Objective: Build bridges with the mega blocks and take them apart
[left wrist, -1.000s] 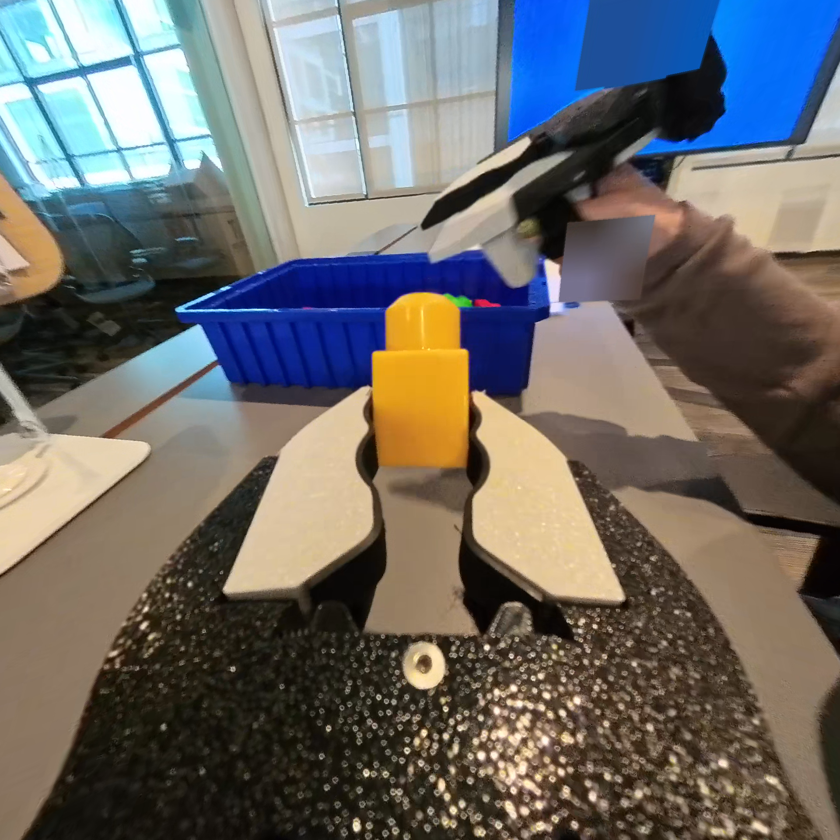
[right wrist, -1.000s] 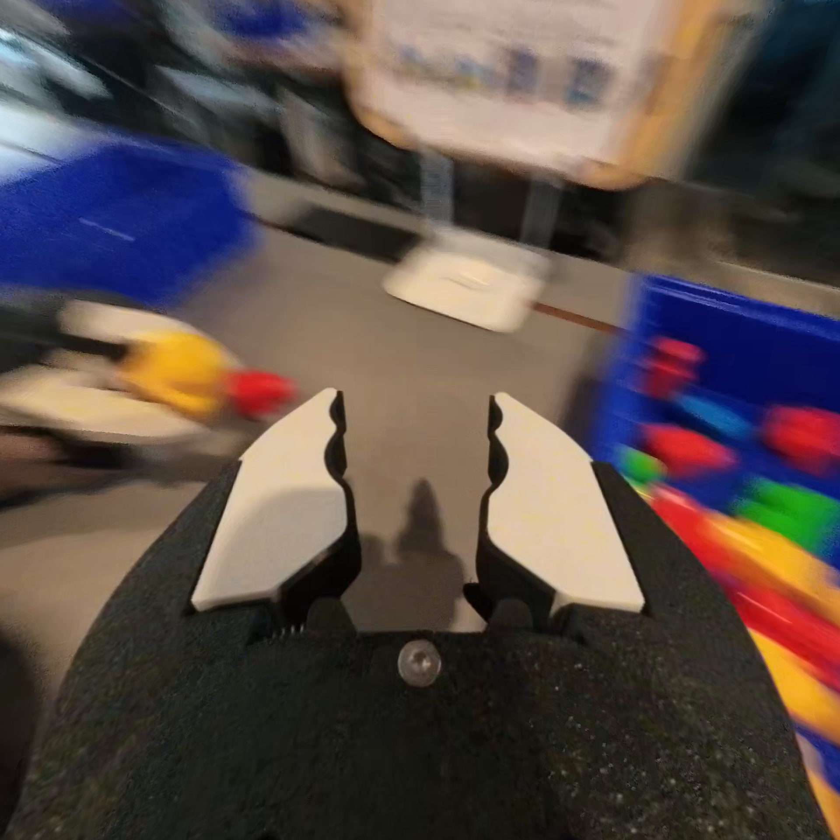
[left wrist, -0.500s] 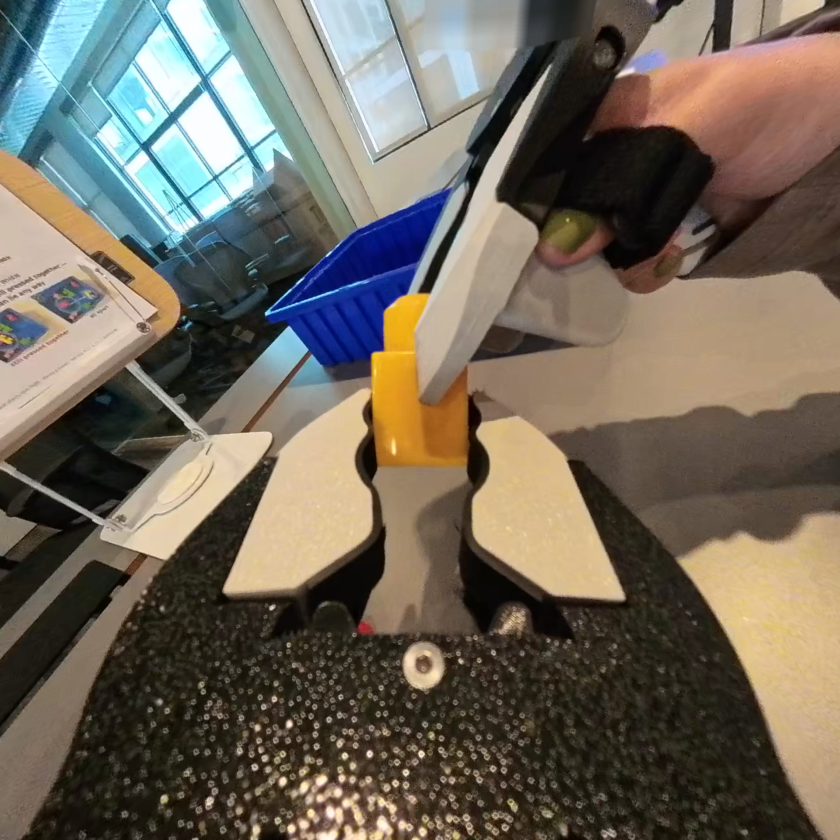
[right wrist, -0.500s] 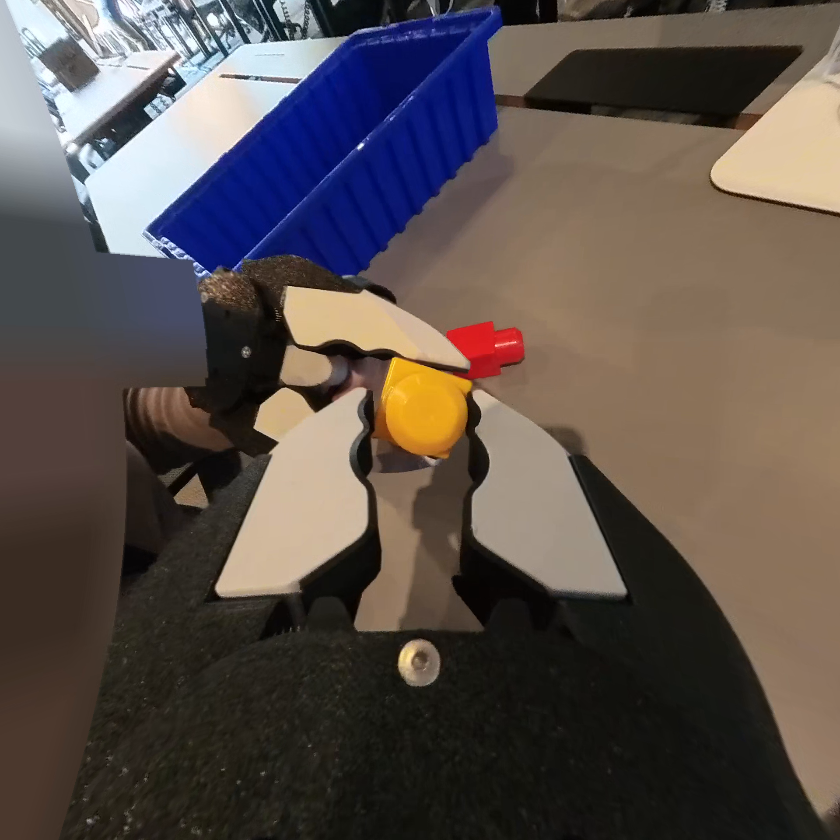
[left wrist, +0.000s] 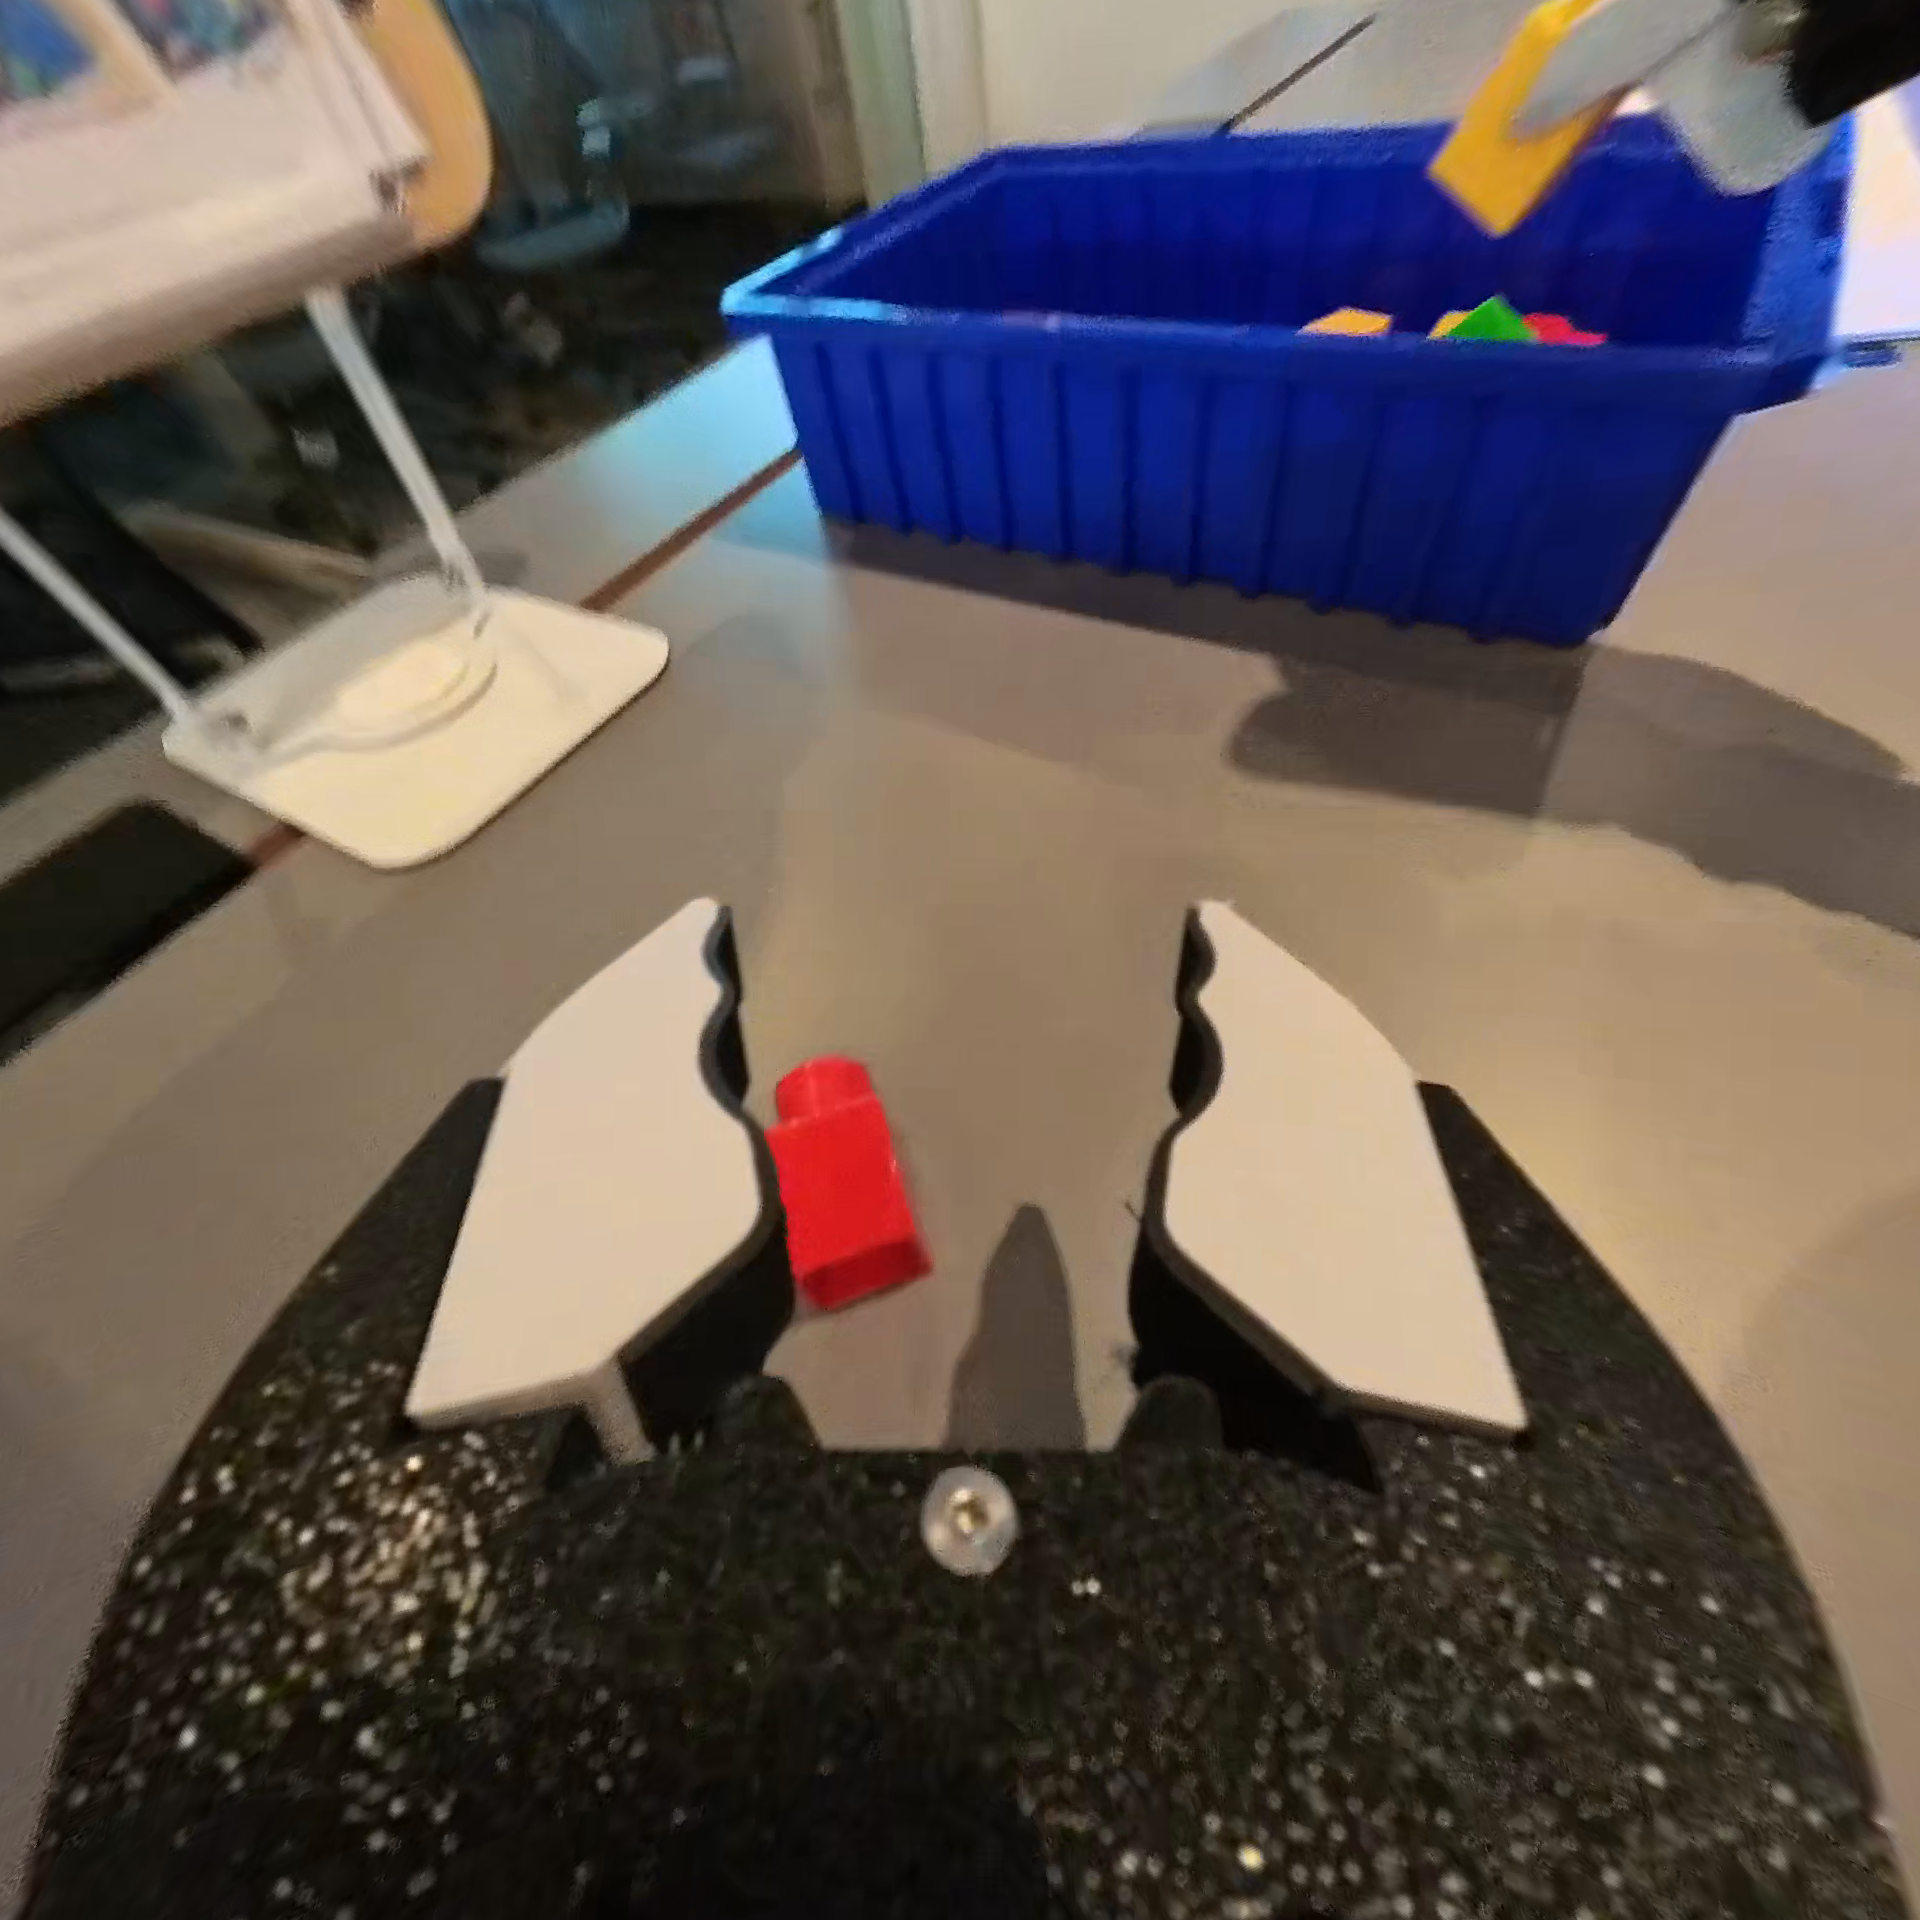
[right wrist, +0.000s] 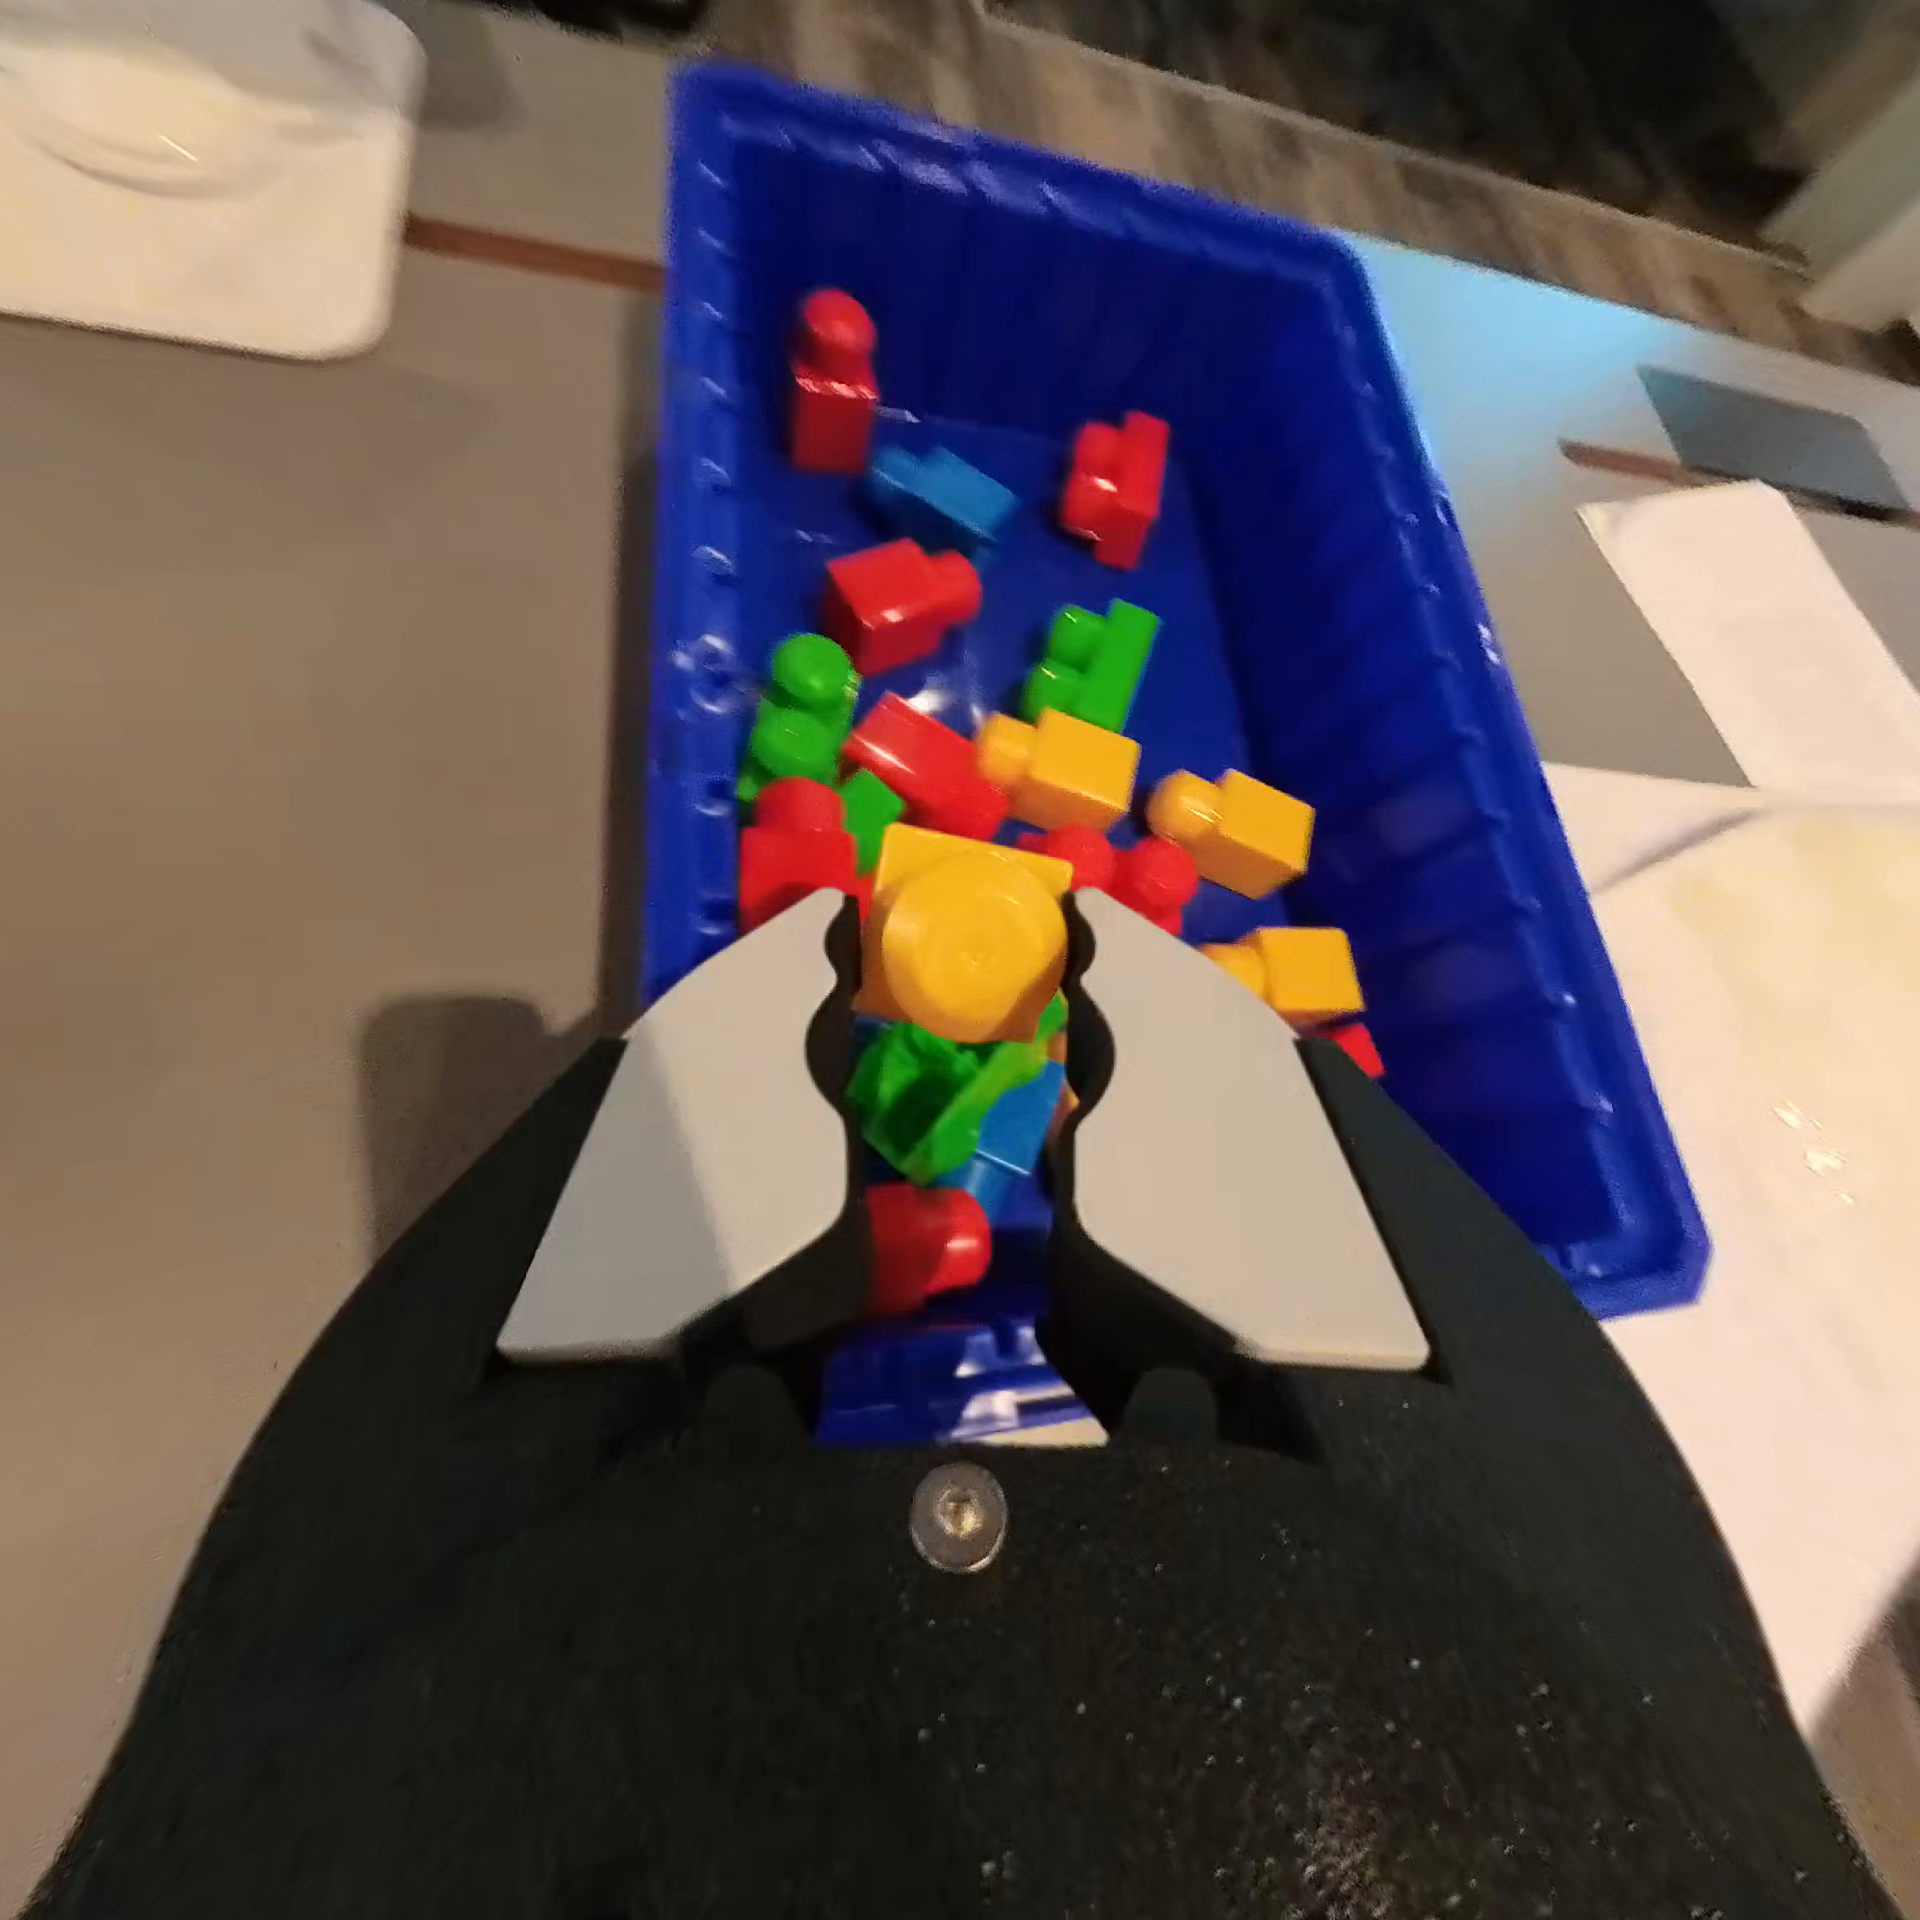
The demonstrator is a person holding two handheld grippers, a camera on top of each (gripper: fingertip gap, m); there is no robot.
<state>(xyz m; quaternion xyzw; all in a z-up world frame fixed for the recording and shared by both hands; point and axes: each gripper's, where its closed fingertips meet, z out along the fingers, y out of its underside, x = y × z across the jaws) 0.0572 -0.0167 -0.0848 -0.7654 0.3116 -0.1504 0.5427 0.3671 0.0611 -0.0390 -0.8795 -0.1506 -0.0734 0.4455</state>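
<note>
Inside blue bin (right wrist: 1455,727), mixed blocks (right wrist: 935,748).

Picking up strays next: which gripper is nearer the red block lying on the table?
Left. The red block lies on its side between the open left gripper's fingers, by its left finger. The right gripper holds a yellow block over the blue bin.

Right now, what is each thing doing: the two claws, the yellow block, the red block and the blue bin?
Left claw: open, empty, low over the table.
Right claw: shut on the yellow block, above the bin.
Yellow block: held in the air, stud facing the camera.
Red block: lying on its side on the table, loose, next to the left claw's finger.
Blue bin: open-topped, holding many loose blocks.
</note>
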